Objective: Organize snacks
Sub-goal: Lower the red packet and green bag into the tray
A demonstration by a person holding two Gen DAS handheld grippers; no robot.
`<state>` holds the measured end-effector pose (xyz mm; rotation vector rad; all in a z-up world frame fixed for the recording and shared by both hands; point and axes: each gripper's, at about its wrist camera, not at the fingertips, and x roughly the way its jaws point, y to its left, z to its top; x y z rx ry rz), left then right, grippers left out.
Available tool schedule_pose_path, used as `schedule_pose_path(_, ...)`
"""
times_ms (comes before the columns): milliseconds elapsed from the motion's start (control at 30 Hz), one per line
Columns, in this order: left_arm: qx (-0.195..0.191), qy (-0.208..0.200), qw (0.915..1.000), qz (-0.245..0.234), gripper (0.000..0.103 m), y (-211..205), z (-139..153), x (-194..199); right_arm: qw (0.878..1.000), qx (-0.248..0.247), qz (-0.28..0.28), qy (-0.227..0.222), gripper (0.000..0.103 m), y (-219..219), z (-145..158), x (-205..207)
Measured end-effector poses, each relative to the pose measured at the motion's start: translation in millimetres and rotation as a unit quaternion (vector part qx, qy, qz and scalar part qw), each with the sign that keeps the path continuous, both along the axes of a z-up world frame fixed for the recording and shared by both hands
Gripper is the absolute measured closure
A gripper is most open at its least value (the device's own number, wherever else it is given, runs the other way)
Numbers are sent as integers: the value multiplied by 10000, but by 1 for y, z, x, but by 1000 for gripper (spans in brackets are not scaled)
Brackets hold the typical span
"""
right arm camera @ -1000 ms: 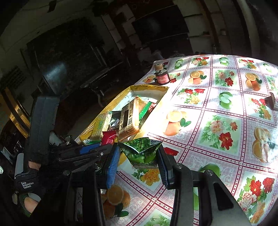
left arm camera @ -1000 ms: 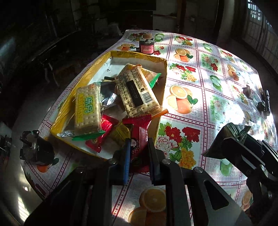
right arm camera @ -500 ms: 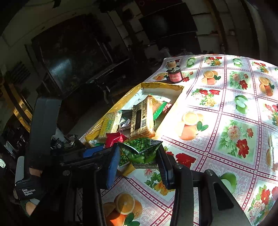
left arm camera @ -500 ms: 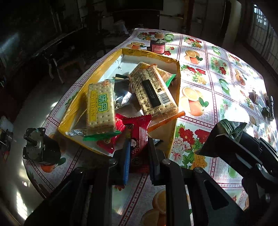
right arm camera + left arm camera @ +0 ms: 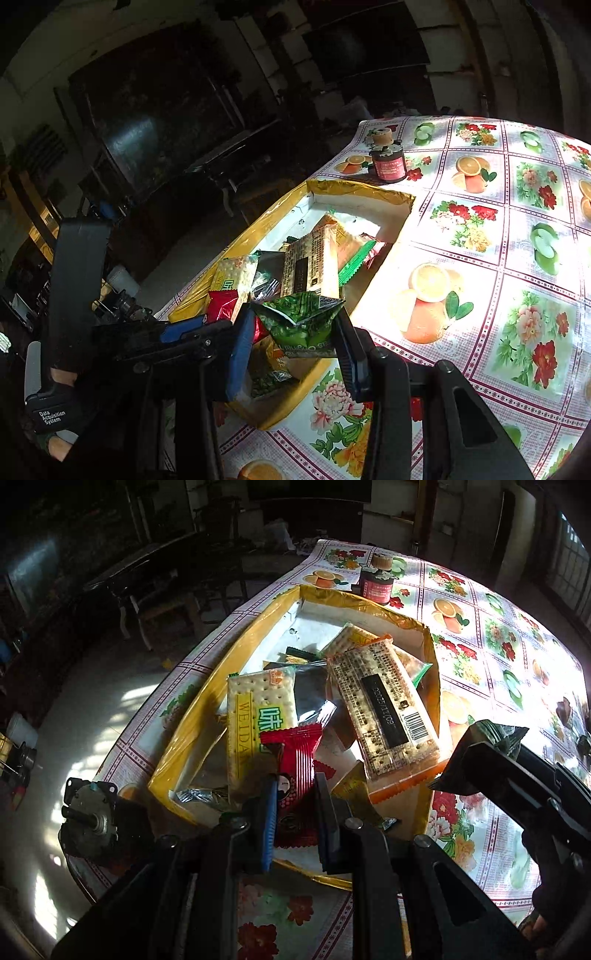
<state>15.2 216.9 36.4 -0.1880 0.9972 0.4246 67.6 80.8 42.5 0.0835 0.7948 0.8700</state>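
A yellow-rimmed box [image 5: 362, 603] [image 5: 354, 187] on the table holds several snack packs, among them two long cracker packs [image 5: 384, 709] [image 5: 258, 716]. My left gripper [image 5: 295, 805] is shut on a red snack packet [image 5: 295, 760] and holds it over the box's near end. My right gripper [image 5: 291, 332] is shut on a green snack packet [image 5: 301, 319], held over the box's near right corner. The right gripper also shows in the left wrist view [image 5: 491, 760], beside the box's right wall.
The table has a fruit-and-flower cloth [image 5: 480, 258]. A small red jar with a cork lid [image 5: 376, 583] [image 5: 388, 162] stands behind the box. A dark metal motor-like object [image 5: 92, 819] sits at the table's near left edge. The floor drops away left.
Both grippers have moved forward and up over the box's near end, each still holding its packet. The red packet now hangs above the box's contents.
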Motion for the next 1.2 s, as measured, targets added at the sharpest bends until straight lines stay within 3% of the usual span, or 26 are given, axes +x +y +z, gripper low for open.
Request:
schedule_pose_path(300, 79, -61, 9999, 109, 82, 21, 1, 19, 9998, -124, 73, 105, 61, 31, -11, 26)
schedule_pose_path(833, 129, -110, 9998, 100, 80, 24, 1, 30, 9992, -238, 147, 276, 63, 40, -26, 43)
schedule_pose_path(900, 127, -92, 9998, 125, 63, 24, 1, 30, 9992, -255, 168, 256, 63, 41, -26, 42)
schedule_pose_path(1000, 126, -114, 9996, 210, 49, 28, 2, 29, 9993, -223, 125, 274, 59, 38, -25, 44)
schedule_pose_path(1200, 133, -194, 9995, 209, 37, 28, 6, 22, 9994, -186, 71, 271, 52, 30, -22, 45)
